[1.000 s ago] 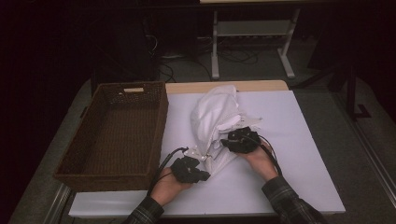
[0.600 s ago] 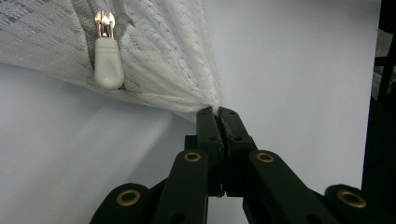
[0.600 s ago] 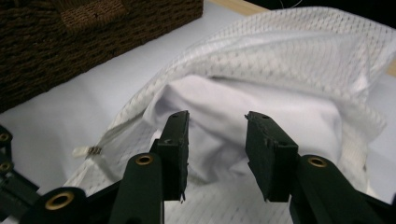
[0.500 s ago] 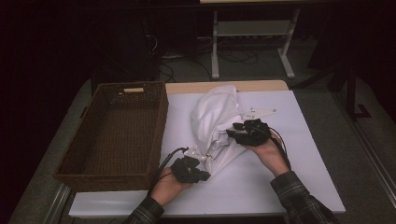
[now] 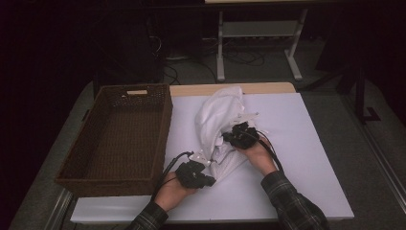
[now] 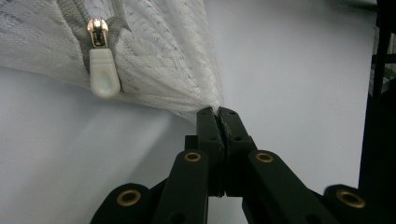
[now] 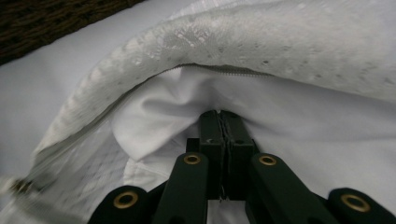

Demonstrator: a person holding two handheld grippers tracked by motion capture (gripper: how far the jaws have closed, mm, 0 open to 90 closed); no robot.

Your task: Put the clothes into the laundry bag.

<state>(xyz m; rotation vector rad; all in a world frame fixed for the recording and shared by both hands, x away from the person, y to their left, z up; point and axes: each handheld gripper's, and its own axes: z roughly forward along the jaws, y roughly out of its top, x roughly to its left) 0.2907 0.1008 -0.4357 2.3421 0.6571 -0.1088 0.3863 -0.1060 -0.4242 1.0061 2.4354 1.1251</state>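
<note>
On my far left sits the brown wicker basket (image 5: 115,139), well apart from both tongs, its near right corner close to my left hand. My left tongs (image 5: 194,173) rest low on the white worktop (image 5: 311,143) and are clamped on a gathered corner of the white mesh laundry bag (image 5: 218,120); in the left gripper view the mesh (image 6: 163,56) bunches into a tight fan right at the closed tips (image 6: 217,114). Just up and to the left of those tips hangs the zipper pull (image 6: 102,70), a gold slider with a pale tab, lying against the mesh beside the grey zip tape. The bag stretches away from the left tongs, up and to the right, to my right tongs (image 5: 239,135). Their jaws have just been closing, and in the right gripper view the tips (image 7: 218,116) are pinched on a fold of smooth white cloth (image 7: 159,121) that sits inside the bag's open mouth, just under the zip edge (image 7: 224,71) arching above them.
</note>
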